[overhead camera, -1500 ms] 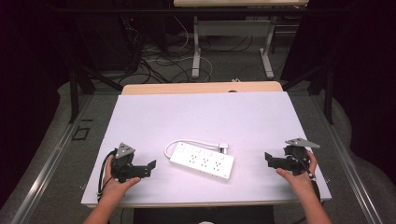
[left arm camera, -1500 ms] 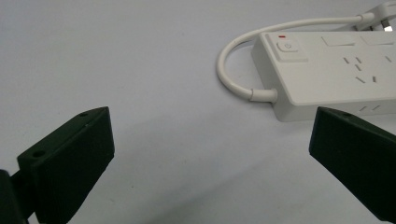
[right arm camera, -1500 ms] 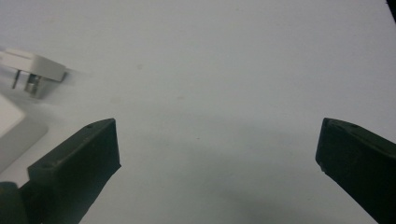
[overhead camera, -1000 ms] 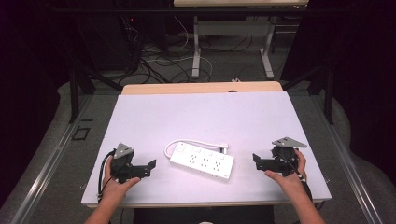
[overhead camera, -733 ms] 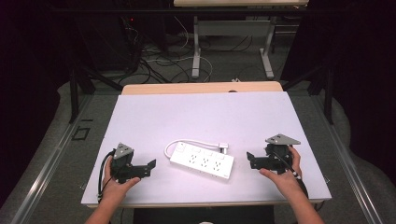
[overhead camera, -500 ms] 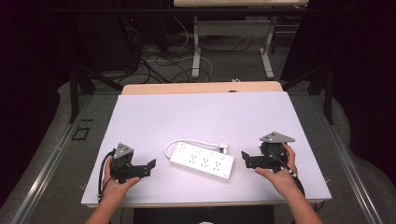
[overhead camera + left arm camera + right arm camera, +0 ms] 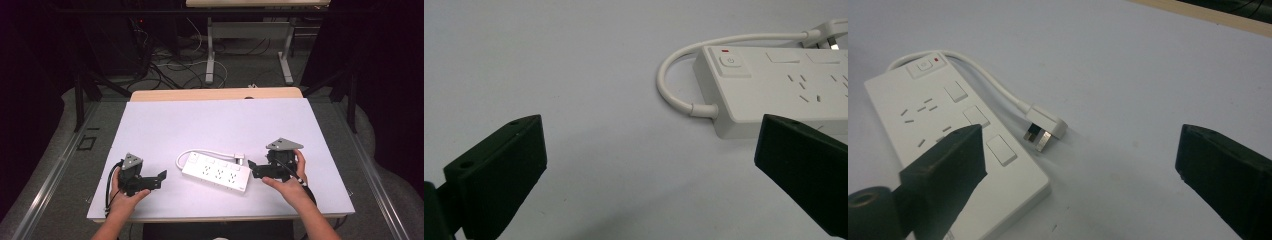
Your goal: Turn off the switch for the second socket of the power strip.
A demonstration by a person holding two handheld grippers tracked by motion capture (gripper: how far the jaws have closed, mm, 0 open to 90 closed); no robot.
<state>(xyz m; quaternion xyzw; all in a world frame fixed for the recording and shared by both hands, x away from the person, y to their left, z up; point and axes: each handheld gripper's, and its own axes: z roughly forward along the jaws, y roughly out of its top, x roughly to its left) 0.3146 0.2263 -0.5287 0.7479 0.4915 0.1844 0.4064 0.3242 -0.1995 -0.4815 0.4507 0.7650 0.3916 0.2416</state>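
Observation:
A white power strip (image 7: 216,174) lies near the front middle of the table, with its short cable (image 7: 200,152) looped round to a plug (image 7: 241,160) behind it. My right gripper (image 7: 254,170) is open at the strip's right end. Its jaws have just been closing a little, with nothing pressed between them. In the right gripper view the plug (image 7: 1048,125) lies ahead of the gap of this gripper (image 7: 1080,150), and the strip (image 7: 948,140) runs under the left jaw. My left gripper (image 7: 159,179) rests open, left of the strip. Its own view has the strip's switch end (image 7: 784,85) ahead of the gripper (image 7: 649,145), on the right.
The white table top (image 7: 220,120) stretches bare behind the strip to a wooden back edge (image 7: 215,94). Both hands sit close to the front edge. Beyond the table, desk legs and loose cables (image 7: 210,65) lie on the dark floor.
My right gripper has moved left across the table to the strip's right end and lifted slightly. The left gripper and the power strip have stayed put.

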